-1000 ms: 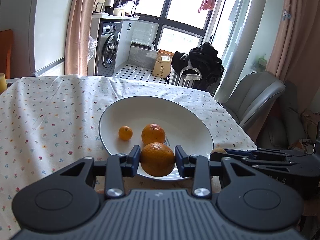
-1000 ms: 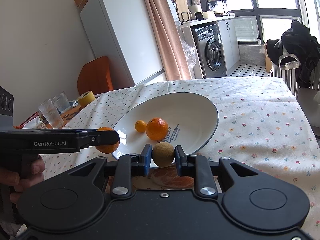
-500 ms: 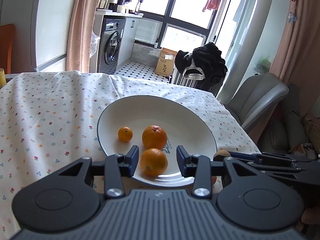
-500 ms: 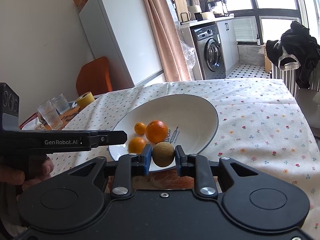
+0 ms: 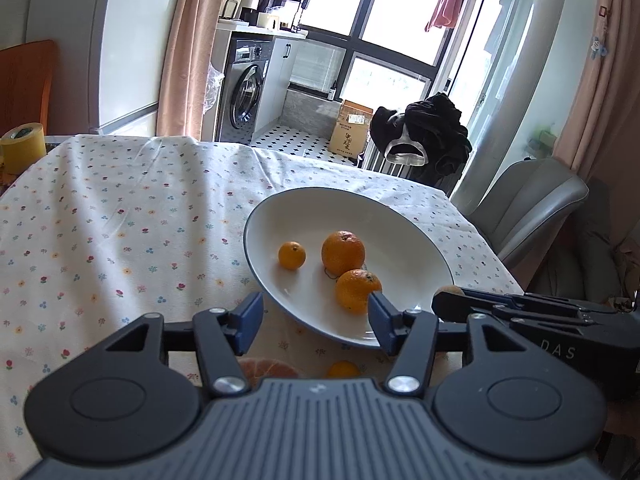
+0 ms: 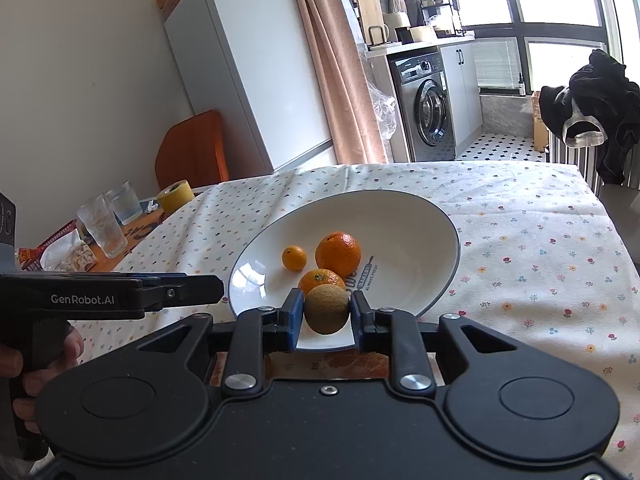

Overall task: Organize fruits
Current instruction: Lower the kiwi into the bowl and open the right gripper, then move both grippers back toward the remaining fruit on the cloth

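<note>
left wrist body hides most of two table fruits (image 5: 343, 369).

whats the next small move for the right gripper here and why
Probably ease the right gripper forward over the white bowl and open it. It is shut on the brown kiwi at the near rim, the bowl holds three oranges, and the left gripper is open and empty.

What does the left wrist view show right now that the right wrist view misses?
Only the left wrist view: the left gripper open and empty, and a small orange on the tablecloth below the plate.
Only the right wrist view: the right gripper shut on a kiwi, and two glasses.
Both: the white plate holding three oranges.
</note>
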Available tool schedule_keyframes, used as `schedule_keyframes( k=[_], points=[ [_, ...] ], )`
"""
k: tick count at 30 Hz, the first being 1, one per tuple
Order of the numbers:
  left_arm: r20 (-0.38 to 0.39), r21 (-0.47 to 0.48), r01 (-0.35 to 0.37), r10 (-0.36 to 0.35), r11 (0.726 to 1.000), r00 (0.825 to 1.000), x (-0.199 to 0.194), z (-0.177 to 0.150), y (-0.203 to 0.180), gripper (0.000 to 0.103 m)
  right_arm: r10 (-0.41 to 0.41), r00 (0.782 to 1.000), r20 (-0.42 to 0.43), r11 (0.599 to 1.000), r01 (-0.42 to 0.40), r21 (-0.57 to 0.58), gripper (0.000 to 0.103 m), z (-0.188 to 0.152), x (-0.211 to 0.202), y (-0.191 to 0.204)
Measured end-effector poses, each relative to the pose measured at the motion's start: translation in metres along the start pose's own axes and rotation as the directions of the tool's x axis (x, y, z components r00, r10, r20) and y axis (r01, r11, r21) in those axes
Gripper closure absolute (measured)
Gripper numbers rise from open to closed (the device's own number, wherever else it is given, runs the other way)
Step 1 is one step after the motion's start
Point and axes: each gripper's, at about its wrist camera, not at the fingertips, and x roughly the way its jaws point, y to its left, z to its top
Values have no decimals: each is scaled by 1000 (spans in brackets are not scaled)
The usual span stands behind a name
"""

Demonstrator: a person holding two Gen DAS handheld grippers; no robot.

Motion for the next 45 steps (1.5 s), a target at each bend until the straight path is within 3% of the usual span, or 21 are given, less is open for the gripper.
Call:
schedule_keyframes(
  k=[5,15,25,33,45],
  points=[
    [21,-3,-20,20,1000,1000,-10,-4,3,27,-21,1000,3,1000,21,15,70,-1,-3,0],
    [23,-12,-38,38,999,999,-20,-13,8,18,-37,999,2,999,37,12,65,-8,-16,5],
    [41,-14,-34,35,999,999,-38,-23,9,15,-52,999,10,999,52,10,62,-13,-31,11],
    [45,-13,-33,33,999,998,-48,-31,10,15,-46,999,17,999,46,8,49,-20,-46,19],
    [23,28,-24,23,999,999,-69,-53,8,15,-14,1000,-10,1000,13,-12,42,-36,-58,33]
  ],
)
